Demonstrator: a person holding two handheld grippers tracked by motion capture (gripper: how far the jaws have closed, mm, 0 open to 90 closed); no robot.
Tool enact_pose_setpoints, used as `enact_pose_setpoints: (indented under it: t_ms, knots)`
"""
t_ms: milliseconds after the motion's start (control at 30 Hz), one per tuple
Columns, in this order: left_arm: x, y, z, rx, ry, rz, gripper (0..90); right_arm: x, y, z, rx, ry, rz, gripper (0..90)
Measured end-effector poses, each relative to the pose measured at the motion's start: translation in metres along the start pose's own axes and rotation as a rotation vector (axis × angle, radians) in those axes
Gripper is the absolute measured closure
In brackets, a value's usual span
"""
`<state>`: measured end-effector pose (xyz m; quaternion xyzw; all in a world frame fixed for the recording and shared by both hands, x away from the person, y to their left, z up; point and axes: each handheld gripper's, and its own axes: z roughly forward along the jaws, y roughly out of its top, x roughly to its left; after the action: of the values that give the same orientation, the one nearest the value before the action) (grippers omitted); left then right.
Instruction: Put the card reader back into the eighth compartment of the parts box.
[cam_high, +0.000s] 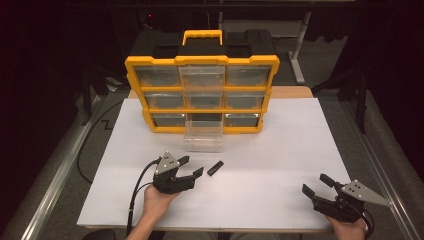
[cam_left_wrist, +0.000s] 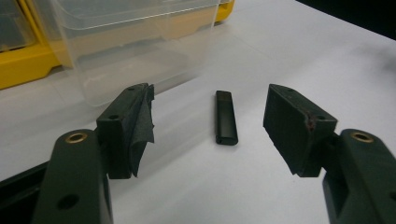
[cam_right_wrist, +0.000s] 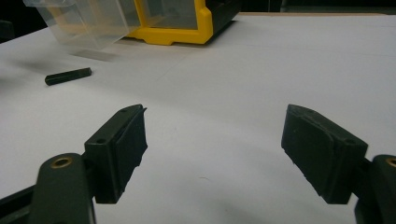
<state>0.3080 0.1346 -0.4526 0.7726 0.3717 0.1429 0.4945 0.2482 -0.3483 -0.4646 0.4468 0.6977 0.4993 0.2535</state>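
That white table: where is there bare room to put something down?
The white table is bare between the small black stick and the right gripper, and along its right side. It is crowded around the pulled-out clear drawer, yellow organizer and left gripper.

The small stick (cam_high: 215, 168) is showing plain black against the white tabletop (cam_high: 280, 165). The organizer cabinet (cam_high: 202, 95) is showing a yellow frame and black top, its drawers clear like the pulled-out drawer (cam_high: 203, 135). Both the left tool (cam_high: 191, 167) and the right tool (cam_high: 317, 183) are showing black, each with a grey plate.
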Motion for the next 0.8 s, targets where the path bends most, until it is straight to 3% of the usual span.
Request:
enact_pose_setpoints:
  t_ms: [700,800]
  knots:
    - [-0.014,0.015,0.025,0.065,-0.022,0.021,33.6,0.0,0.0,0.0,0.002,0.004,-0.005,22.2]
    - [-0.015,0.018,0.027,0.079,-0.019,0.007,32.2,0.0,0.0,0.0,0.002,0.005,-0.006,22.2]
